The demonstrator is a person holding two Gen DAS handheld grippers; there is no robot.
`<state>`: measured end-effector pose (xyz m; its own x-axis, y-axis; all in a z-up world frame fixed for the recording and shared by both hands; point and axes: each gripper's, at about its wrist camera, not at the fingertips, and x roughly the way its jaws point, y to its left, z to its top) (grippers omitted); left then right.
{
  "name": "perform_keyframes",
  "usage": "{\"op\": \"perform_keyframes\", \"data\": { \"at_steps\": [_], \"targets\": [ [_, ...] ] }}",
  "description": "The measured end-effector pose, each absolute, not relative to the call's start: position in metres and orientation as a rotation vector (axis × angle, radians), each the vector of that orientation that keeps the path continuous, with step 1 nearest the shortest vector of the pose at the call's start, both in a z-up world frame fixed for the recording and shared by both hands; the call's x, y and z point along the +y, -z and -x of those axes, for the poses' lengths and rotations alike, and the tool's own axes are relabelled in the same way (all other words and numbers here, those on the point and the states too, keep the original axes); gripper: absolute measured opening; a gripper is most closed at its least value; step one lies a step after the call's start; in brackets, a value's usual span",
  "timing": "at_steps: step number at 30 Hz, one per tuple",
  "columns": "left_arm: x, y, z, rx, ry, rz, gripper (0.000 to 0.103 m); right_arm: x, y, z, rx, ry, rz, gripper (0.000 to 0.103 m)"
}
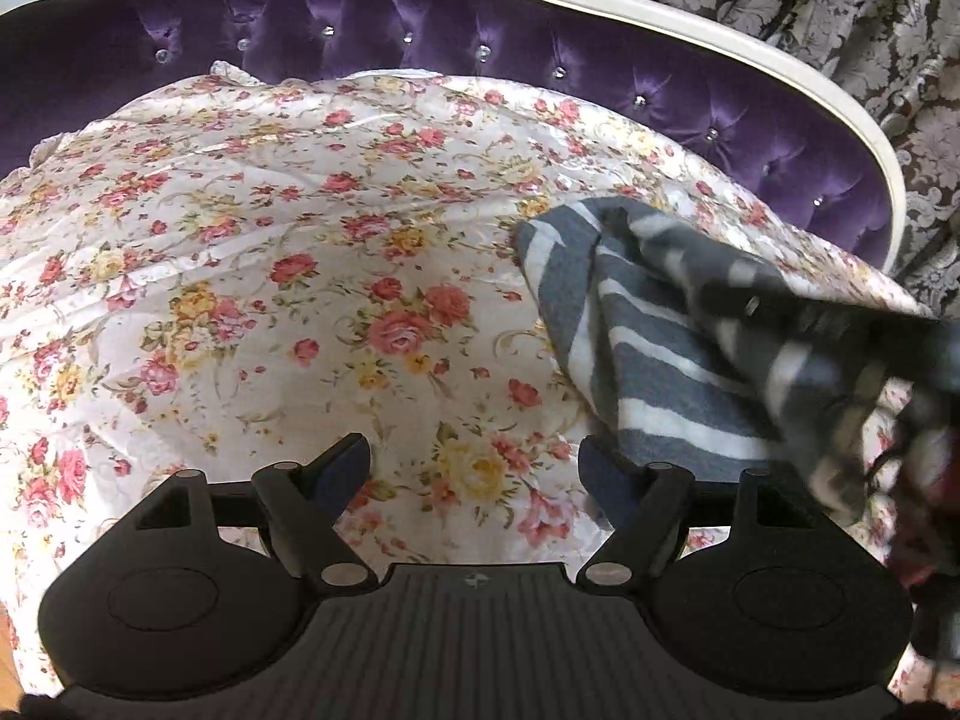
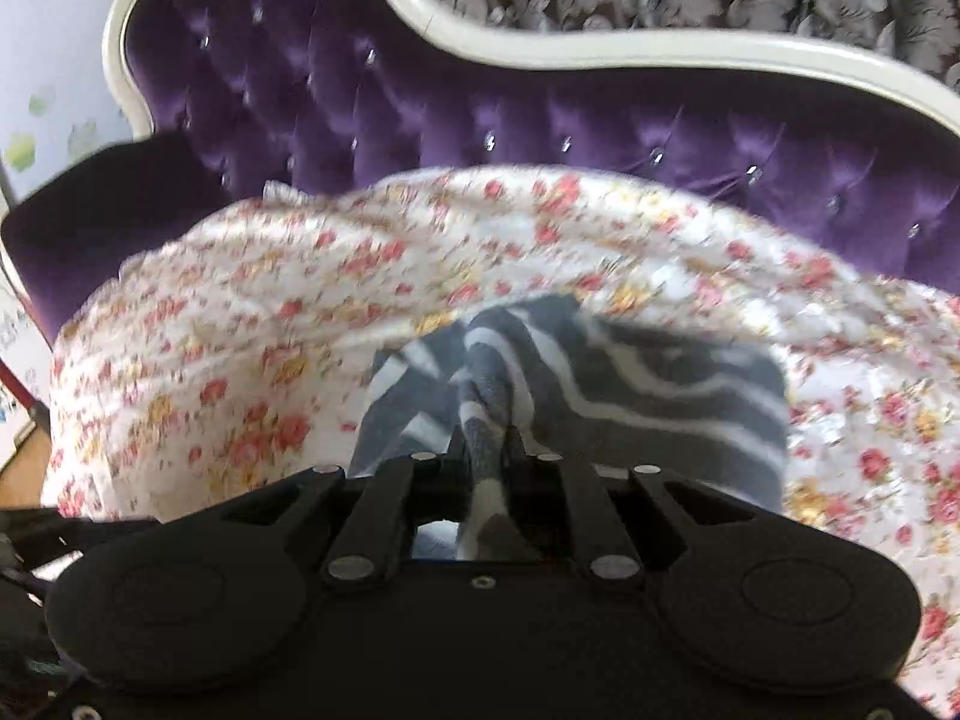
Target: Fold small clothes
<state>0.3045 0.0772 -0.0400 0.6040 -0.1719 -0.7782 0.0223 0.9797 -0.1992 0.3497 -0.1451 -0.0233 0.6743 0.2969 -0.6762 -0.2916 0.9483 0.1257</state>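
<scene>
A small grey garment with white stripes (image 1: 672, 354) hangs over the right part of the floral sheet (image 1: 270, 252), bunched and partly lifted. My left gripper (image 1: 474, 468) is open and empty, low over the sheet, with the garment's lower edge just beside its right finger (image 1: 606, 480). My right gripper (image 2: 486, 450) is shut on a bunched fold of the striped garment (image 2: 660, 396), which spreads out ahead of it over the floral sheet (image 2: 240, 360). The right wrist view is blurred by motion.
The sheet covers the seat of a purple tufted sofa (image 1: 420, 24) with a cream curved frame (image 1: 720, 42). Patterned grey curtains (image 1: 840, 12) hang behind. A strip of wooden floor (image 2: 24, 468) shows at the left.
</scene>
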Motion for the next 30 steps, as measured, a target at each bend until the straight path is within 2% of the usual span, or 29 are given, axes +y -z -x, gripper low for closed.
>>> {"op": "perform_keyframes", "data": {
  "at_steps": [6, 15, 17, 20, 22, 23, 30],
  "targets": [
    [0.096, 0.034, -0.307, 0.906, 0.09, 0.233, 0.075, -0.14, 0.036, -0.347, 0.777, -0.316, -0.023, 0.017],
    [0.108, 0.03, -0.307, 0.894, 0.062, 0.26, 0.075, -0.137, 0.014, -0.336, 0.655, -0.303, -0.084, 0.017],
    [0.107, 0.031, -0.308, 0.893, 0.061, 0.253, 0.075, -0.13, 0.018, -0.338, 0.679, -0.319, -0.079, 0.017],
    [0.105, 0.032, -0.308, 0.894, 0.062, 0.242, 0.075, -0.119, 0.038, -0.343, 0.737, -0.388, -0.066, 0.028],
    [0.106, 0.032, -0.307, 0.891, 0.056, 0.233, 0.075, -0.122, 0.043, -0.34, 0.72, -0.459, -0.129, 0.043],
    [0.107, 0.032, -0.307, 0.887, 0.052, 0.229, 0.075, -0.125, 0.042, -0.337, 0.701, -0.488, -0.159, 0.046],
    [0.112, 0.03, -0.307, 0.86, 0.041, 0.242, 0.075, -0.186, 0.009, -0.319, 0.559, -0.512, -0.323, 0.047]
  ]
}}
